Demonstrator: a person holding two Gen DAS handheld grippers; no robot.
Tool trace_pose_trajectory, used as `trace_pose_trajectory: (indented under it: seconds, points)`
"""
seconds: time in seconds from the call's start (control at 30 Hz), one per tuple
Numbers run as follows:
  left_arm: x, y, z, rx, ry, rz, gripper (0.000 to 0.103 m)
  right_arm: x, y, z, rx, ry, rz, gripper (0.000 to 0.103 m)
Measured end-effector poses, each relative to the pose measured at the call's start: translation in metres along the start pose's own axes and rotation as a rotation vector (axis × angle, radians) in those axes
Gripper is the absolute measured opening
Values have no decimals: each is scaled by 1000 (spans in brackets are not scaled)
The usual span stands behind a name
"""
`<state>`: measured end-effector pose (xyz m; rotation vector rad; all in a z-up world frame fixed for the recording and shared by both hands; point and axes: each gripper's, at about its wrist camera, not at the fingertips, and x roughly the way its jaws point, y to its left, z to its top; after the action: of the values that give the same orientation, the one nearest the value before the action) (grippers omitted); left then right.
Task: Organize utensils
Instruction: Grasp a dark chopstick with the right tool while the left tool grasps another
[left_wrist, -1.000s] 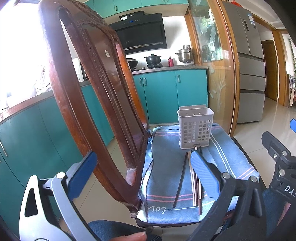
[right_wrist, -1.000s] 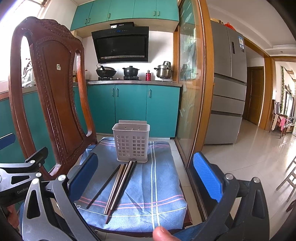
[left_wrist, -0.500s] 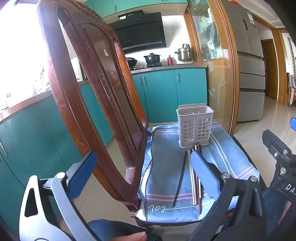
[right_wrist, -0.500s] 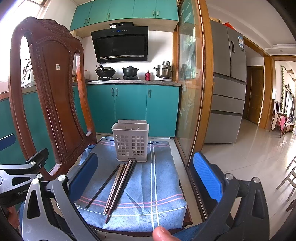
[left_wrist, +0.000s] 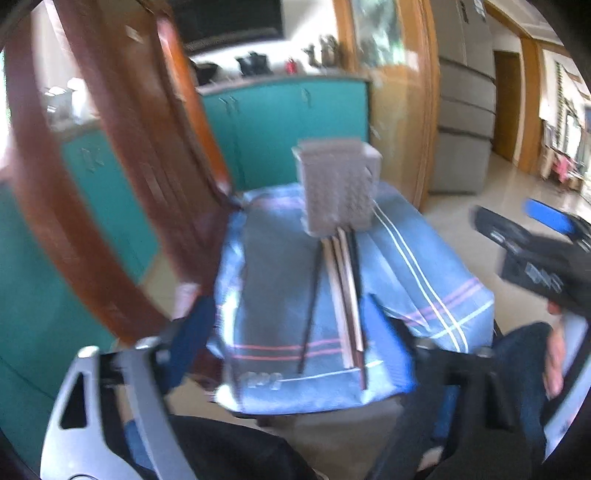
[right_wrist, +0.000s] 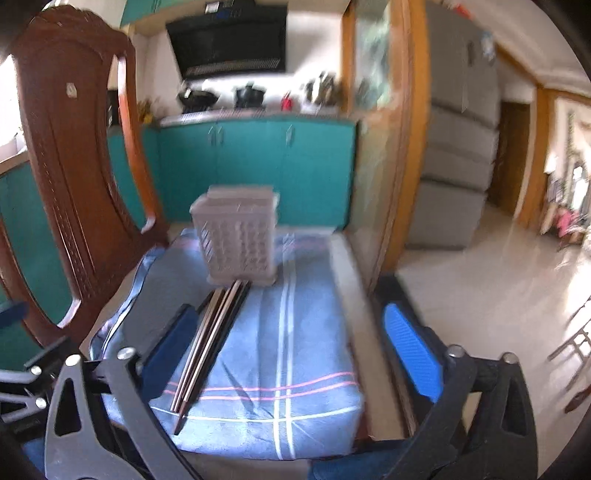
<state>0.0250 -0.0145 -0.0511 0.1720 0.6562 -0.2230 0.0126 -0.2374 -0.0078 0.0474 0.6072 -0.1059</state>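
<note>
A: Left gripper (left_wrist: 284, 325)?
B: Jaws closing, not squeezing anything. Chopsticks (left_wrist: 345, 299) lie between its fingers, not touched.
A: Right gripper (right_wrist: 291, 339)?
B: Closing too, holds nothing.
A: Where's the stuff?
B: Chopsticks on the blue cloth (right_wrist: 295, 332) on the chair (right_wrist: 62, 155) seat, running from front edge to the grey basket (right_wrist: 236, 236) by the back edge.

A cloth (right_wrist: 303, 354) is spread over the seat of a chair (right_wrist: 70, 177), whose back stands at the left. A basket (right_wrist: 236, 236) is set upright on the far part of the cloth. A bundle of chopsticks (right_wrist: 210, 339) is laid on the cloth in front of the basket, their far ends at its base. Cabinets (right_wrist: 258, 170) are seen behind the chair, a fridge (right_wrist: 458, 147) farther right.
</note>
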Motion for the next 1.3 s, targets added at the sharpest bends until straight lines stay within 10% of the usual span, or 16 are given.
trace_pose_trajectory:
  seconds: [0.17,0.37,0.6,0.8,1.2,1.3]
  points:
    - [72,-10,24,58,88,-112,65,100,8,20,-4,212,118,58]
    - [185,-9,46,109,281,-127,42,221,32,34,-9,457,189,44]
    - [226,12,39,26,368,-186,42,296,55,24,-3,614,118,37]
    - [230,5,40,85,391,-190,44,304,68,16,-91,625,70,14]
    - [269,-14,53,175,439,-117,52,315,58,22,-140,677,62,15]
    - [276,-9,59,108,433,-206,21,315,54,16,-147,624,86,10]
